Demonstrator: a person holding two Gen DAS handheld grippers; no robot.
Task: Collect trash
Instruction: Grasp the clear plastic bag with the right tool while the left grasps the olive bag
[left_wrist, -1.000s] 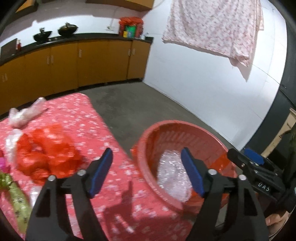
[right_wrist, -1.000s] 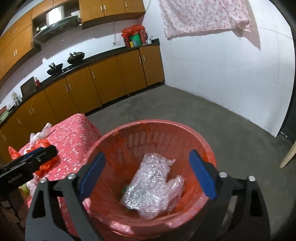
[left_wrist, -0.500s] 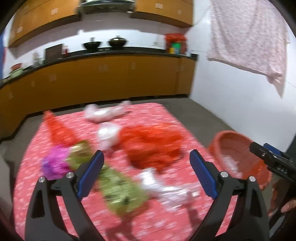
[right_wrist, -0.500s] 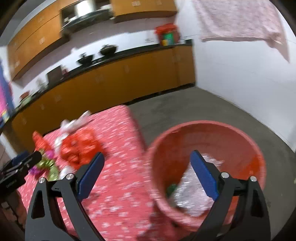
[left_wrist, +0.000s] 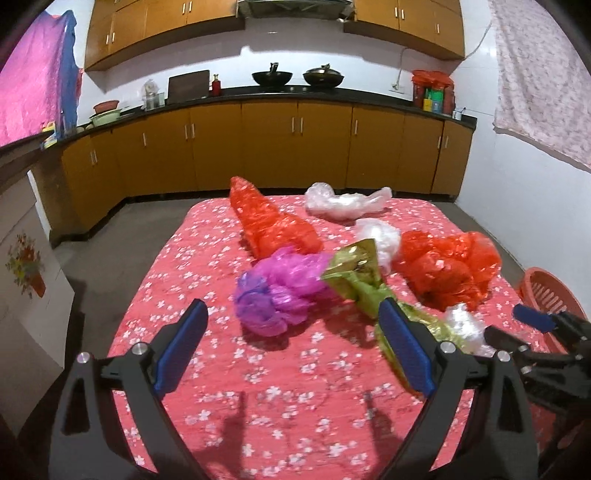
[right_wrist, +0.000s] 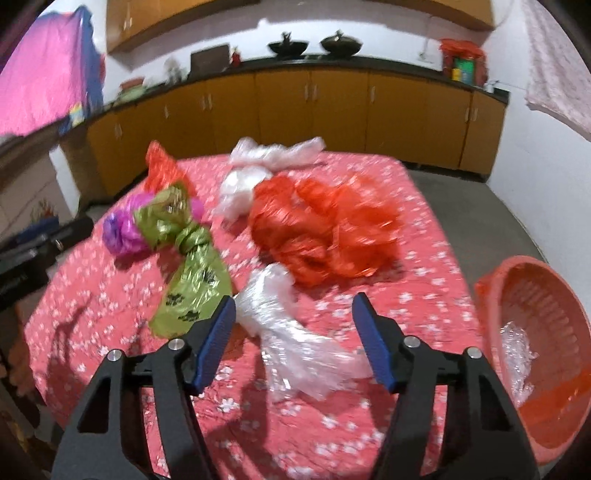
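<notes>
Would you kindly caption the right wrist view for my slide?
Right gripper closing around clear plastic on the table, basket alongside.

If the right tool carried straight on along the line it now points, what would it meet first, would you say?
Most likely the clear crumpled plastic bag lying on the table: it sits between the open, just-narrowing jaws of the right tool, directly ahead. Behind it lies the big orange bag. Depth is uncertain in this blurred fisheye view.

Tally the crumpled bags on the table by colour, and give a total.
Red: 2
White or clear: 3
Purple: 1
Green: 1
Total: 7
</notes>
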